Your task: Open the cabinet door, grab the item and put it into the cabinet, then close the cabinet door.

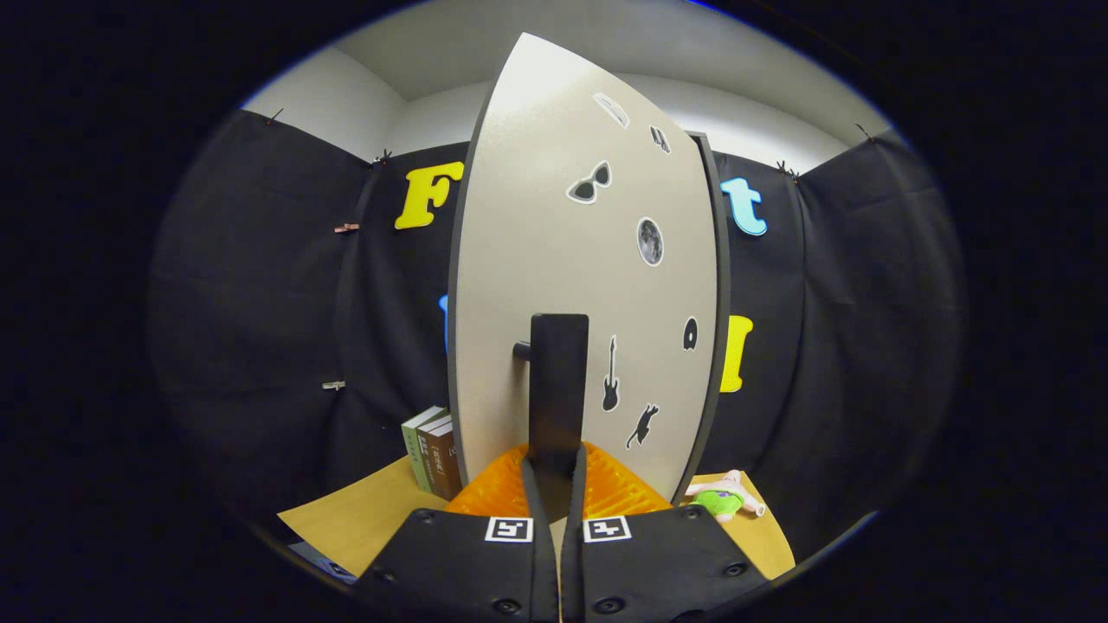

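Note:
The cabinet door [537, 260] is a pale panel with several small stickers, and it stands right in front of me. It sits at an angle, its handle side nearest to me. A dark frame edge [717, 303] runs along its far right side. A black upright bar handle [558, 381] is mounted near the door's left edge. My gripper [554, 472] is shut on the lower end of that handle, one finger on each side. A small green and white toy [725, 500] lies on the wooden table [363, 519], to the right beyond the fingers. The cabinet's inside is hidden by the door.
Several books [433, 454] stand upright on the table left of the door, close to its lower corner. Black cloth walls close in the booth behind and on both sides.

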Demonstrator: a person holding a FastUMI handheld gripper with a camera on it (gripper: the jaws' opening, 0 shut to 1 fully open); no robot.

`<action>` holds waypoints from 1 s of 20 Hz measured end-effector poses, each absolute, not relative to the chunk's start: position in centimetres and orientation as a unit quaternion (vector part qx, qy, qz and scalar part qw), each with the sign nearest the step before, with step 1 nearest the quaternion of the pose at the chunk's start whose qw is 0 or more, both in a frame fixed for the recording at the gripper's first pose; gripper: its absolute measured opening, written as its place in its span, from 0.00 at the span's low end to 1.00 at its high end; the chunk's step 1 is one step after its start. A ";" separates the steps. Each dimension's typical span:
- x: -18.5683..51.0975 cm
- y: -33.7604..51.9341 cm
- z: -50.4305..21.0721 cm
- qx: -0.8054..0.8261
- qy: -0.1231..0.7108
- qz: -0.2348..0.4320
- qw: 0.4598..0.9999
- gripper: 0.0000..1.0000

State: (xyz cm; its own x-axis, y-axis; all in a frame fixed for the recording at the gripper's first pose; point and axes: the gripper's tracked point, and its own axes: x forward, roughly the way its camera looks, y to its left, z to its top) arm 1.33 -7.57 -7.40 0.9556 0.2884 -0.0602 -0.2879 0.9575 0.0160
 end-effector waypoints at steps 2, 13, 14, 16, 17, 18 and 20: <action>0.5 -9.3 -7.4 0.005 0.032 0.151 0.988 0.06; -0.6 -22.1 -7.4 0.000 0.022 0.037 0.999 0.05; -0.5 -23.1 -7.4 0.000 0.022 0.025 0.999 0.05; -0.5 -24.5 -7.5 0.017 0.025 0.017 0.999 0.05; -0.5 -24.8 -7.5 0.027 0.028 0.018 0.999 0.05; -0.5 -25.3 -7.7 0.033 0.029 0.016 0.999 0.05; -0.6 -25.7 -7.9 0.038 0.034 0.018 0.999 0.05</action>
State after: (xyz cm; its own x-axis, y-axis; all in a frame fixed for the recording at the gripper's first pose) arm -0.61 -25.67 -7.89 0.9971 0.0386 -0.0662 -0.0334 0.9964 0.0779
